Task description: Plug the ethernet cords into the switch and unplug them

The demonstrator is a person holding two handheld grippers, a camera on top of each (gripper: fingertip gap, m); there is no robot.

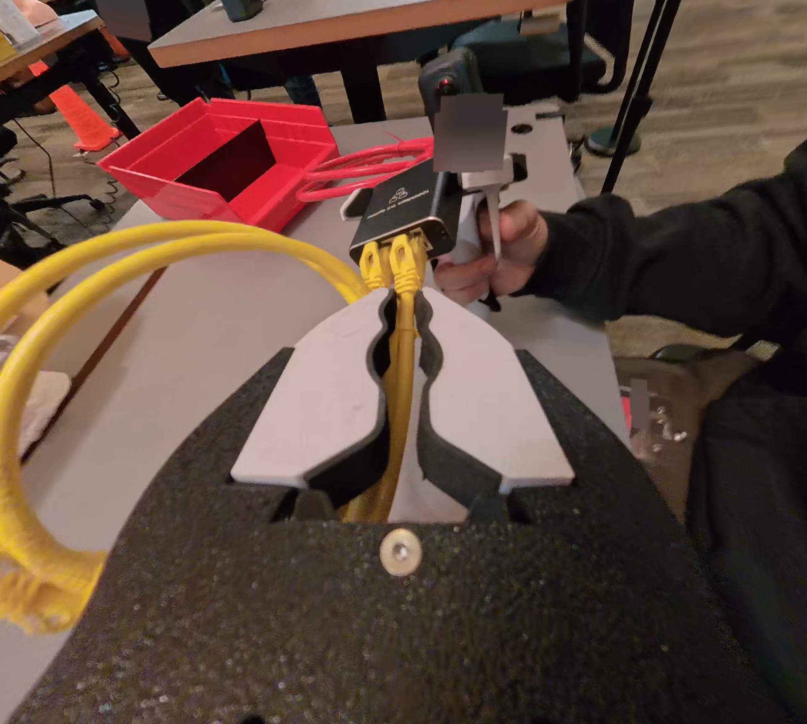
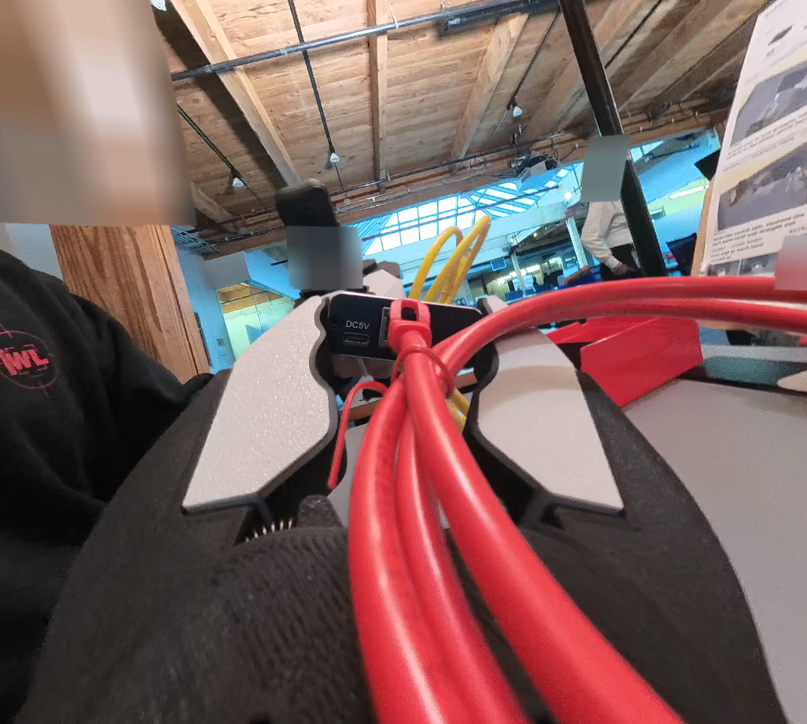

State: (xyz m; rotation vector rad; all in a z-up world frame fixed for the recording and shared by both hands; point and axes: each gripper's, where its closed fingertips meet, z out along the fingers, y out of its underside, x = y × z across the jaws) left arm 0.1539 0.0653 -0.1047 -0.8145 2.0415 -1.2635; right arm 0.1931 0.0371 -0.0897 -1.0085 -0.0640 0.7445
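Left gripper is closed on the yellow cord, pinching it just behind the plug's boot, so I can steer the plug without crushing its clip. That plug sits at the switch's front ports, beside a second yellow plug already in the neighbouring port; I judge mine is seated or nearly so, but I cannot tell how deep it goes. My right gripper clamps the switch across its short sides and holds it up off the table, which gives the left something firm to push or pull against.

The switch's long axis runs from the front ports toward my right gripper, and its port face points at my left gripper, tipped slightly down. The cord in my left runs straight along that axis, in line with the port, which is how I want it for a clean insert or pull. At the switch's far end a red cord is plugged in beside the power socket; its tied coil drapes back between my right fingers. A red bin stands on the table nearby, to the left of the switch.
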